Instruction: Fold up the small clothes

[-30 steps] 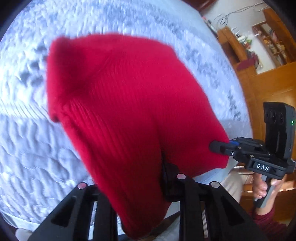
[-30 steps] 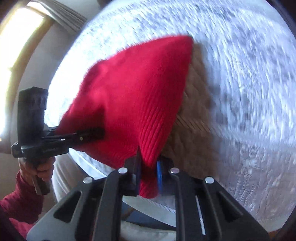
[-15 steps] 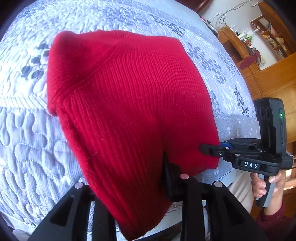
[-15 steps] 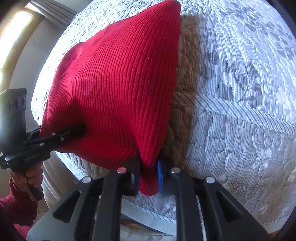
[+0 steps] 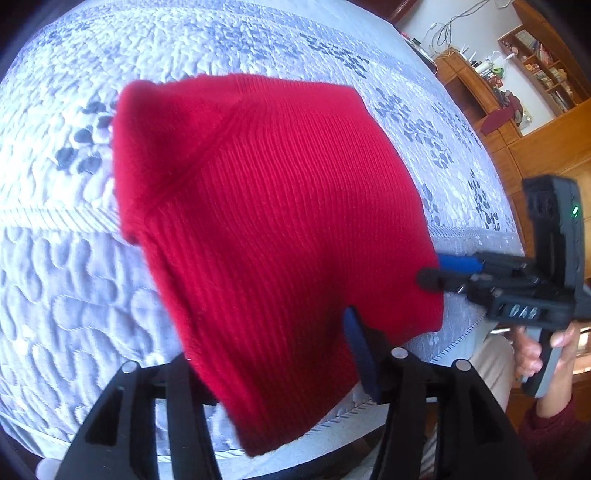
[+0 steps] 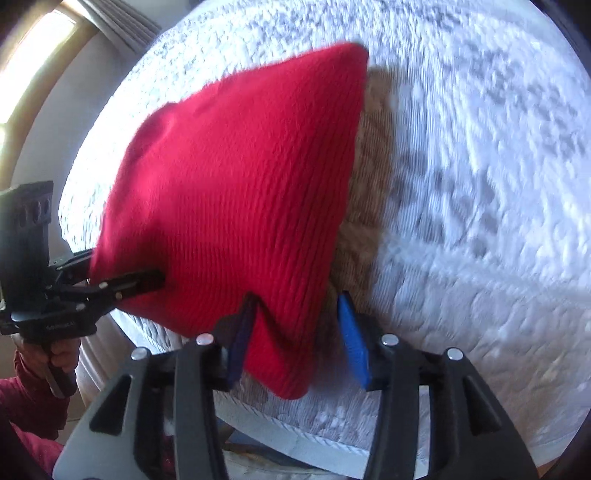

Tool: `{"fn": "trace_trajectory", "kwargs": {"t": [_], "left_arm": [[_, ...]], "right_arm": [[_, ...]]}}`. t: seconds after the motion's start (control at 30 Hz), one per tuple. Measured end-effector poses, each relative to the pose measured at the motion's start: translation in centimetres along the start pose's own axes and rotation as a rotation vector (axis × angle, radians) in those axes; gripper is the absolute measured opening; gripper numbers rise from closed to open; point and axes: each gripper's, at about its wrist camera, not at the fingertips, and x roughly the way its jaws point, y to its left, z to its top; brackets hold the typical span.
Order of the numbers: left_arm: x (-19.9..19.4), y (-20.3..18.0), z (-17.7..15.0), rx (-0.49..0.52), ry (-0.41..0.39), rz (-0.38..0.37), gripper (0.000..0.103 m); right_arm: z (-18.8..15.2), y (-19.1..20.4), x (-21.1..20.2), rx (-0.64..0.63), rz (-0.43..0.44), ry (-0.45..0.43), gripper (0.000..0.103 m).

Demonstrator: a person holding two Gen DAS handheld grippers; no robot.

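Nearby, quilted bedspread (image 5: 74, 280), wooden shelves (image 5: 532, 74)

Ahead of the fingers lies a white quilted bedspread with grey leaf print (image 5: 295, 48), covering a bed. Right of them stand brown wooden bookshelves (image 5: 546, 70) against a white wall (image 5: 476, 26). Left: bright window (image 6: 33, 55), pale wall (image 6: 74, 110).

Bed (image 5: 74, 258) is covered by a white quilted bedspread (image 6: 480, 258), stitched in wavy relief with grey leaf-like prints and a striped band across it. Wooden shelving (image 5: 546, 77) is seen in the upper right of the left wrist view, stocked with books and small items. Loose cables (image 5: 443, 29) are seen against the white wall. A bright window with a pleated curtain (image 6: 118, 22) is seen upper left in the right wrist view.
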Motion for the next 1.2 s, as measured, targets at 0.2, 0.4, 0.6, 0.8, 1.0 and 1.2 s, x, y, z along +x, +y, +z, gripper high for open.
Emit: {"fn": "trace_trajectory", "kwargs": {"t": [0.2, 0.4, 0.6, 0.8, 1.0, 1.2], "left_arm": [[-0.4, 2.0, 0.8, -0.045, 0.021, -0.037, 0.057], [-1.4, 3.0, 1.1, -0.053, 0.041, -0.046, 0.058], [-4.3, 3.2, 1.2, -0.013, -0.019, 0.045, 0.067], [-4.4, 4.9, 3.3, -0.029, -0.058, 0.073, 0.069], [-1.2, 7.5, 7.4, -0.076, -0.021, 0.06, 0.069], [1.2, 7.9, 9.9, -0.111, 0.01, 0.004, 0.084]], "right_arm": [[3.9, 0.2, -0.9, 0.0, 0.027, -0.046, 0.06], [7.0, -0.3, 0.1, -0.011, 0.012, -0.049, 0.066], [7.9, -0.7, 1.2, -0.012, 0.013, -0.04, 0.068], [8.2, -1.1, 0.9, -0.003, 0.022, -0.047, 0.07], [9.5, -1.6, 0.9, -0.008, 0.012, -0.054, 0.075], [10.5, -2.3, 1.8, -0.004, 0.032, -0.03, 0.077]]}}
